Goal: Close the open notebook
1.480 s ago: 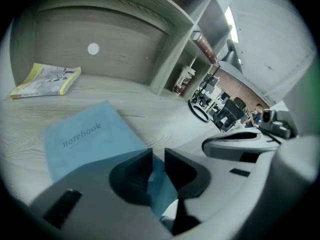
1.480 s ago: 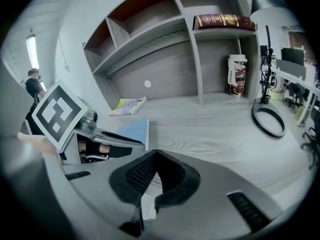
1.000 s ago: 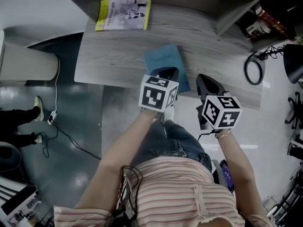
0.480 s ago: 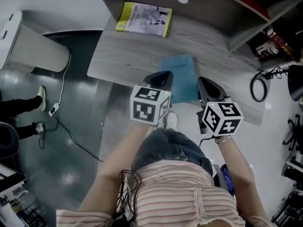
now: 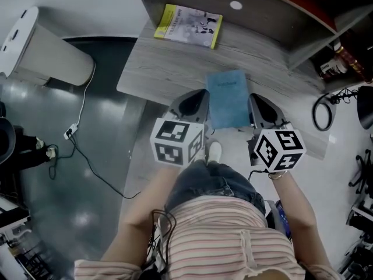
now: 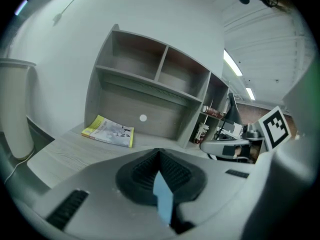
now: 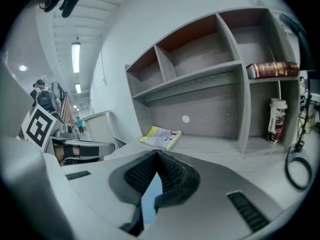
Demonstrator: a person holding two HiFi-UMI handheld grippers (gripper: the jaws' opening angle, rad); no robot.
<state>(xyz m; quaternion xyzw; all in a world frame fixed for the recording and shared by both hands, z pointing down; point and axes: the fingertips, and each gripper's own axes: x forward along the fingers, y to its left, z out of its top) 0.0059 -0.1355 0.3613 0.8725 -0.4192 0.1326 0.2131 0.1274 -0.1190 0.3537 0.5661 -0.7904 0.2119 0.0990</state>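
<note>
A blue notebook (image 5: 228, 98) lies flat and closed on the grey wooden desk (image 5: 157, 69), near its front edge. My left gripper (image 5: 194, 101) sits just left of the notebook and my right gripper (image 5: 260, 107) just right of it, each beside the notebook rather than on it. In the left gripper view the ribbed pads (image 6: 172, 171) meet at the tip, with a blue sliver showing low between them. The right gripper view shows the same: pads (image 7: 170, 174) touching at the tip, blue below.
A yellow-edged booklet (image 5: 187, 25) lies at the desk's back left, below a shelf unit (image 7: 200, 74). A red book (image 7: 272, 69) and a bottle (image 7: 276, 120) stand in the right compartments. A black cable loop (image 5: 322, 111) lies at the right. A white bin (image 5: 41, 51) stands left of the desk.
The left gripper has moved off the notebook's near left corner to its left side. Both grippers now flank the closed notebook. The head view has shifted.
</note>
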